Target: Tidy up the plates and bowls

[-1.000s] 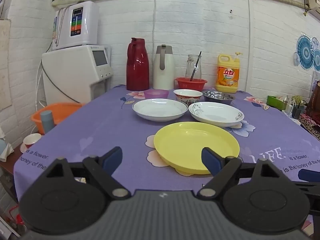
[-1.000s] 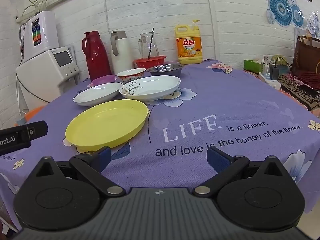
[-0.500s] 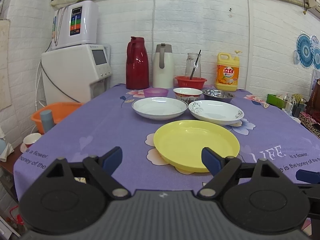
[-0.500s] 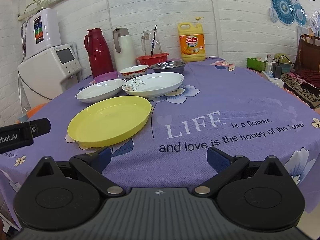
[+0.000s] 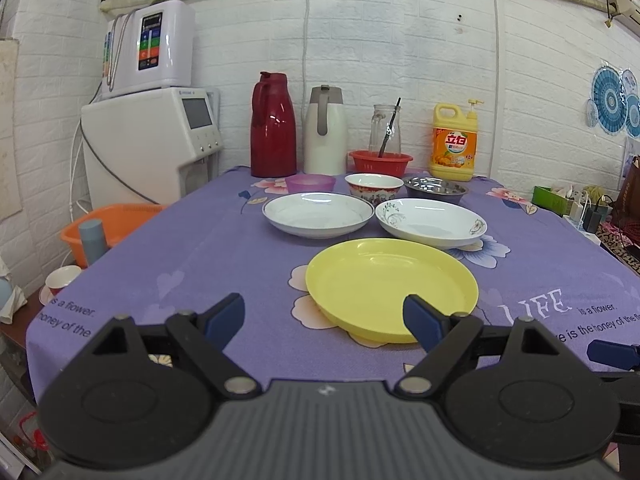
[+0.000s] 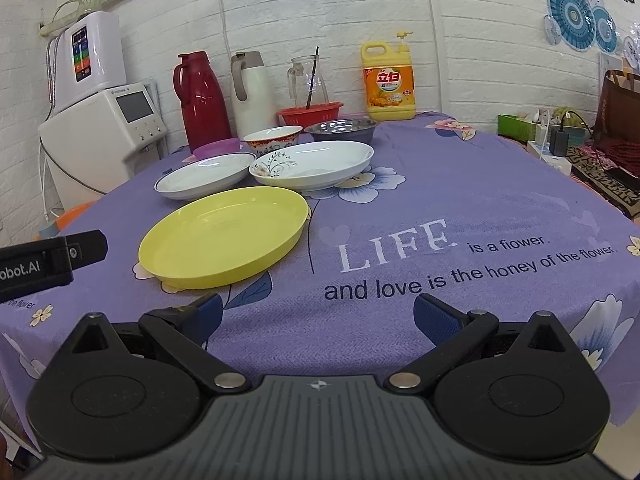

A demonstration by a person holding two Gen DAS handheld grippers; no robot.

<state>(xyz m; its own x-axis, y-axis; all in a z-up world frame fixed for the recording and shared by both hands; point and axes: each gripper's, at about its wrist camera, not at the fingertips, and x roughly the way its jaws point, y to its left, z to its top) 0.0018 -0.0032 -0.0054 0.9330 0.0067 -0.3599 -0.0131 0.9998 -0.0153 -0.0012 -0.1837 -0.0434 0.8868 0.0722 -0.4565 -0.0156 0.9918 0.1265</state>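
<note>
A yellow plate (image 5: 390, 286) lies nearest on the purple tablecloth, also in the right wrist view (image 6: 224, 234). Behind it sit a plain white plate (image 5: 318, 214) and a flowered white plate (image 5: 430, 222). Further back stand a purple bowl (image 5: 310, 183), a patterned bowl (image 5: 374, 187) and a steel bowl (image 5: 435, 189). My left gripper (image 5: 324, 320) is open and empty, at the table's near edge just short of the yellow plate. My right gripper (image 6: 318, 318) is open and empty over the near edge, right of the yellow plate.
A red thermos (image 5: 273, 126), white thermos (image 5: 325, 130), glass jug (image 5: 386, 130), red basket (image 5: 380, 161) and yellow detergent bottle (image 5: 454, 144) line the back wall. A water dispenser (image 5: 152, 144) and orange basin (image 5: 106, 226) stand left of the table. Clutter sits at right.
Both grippers have risen slightly and tilted a little; the plates sit a bit higher in the right wrist view. Nothing was taken hold of.
</note>
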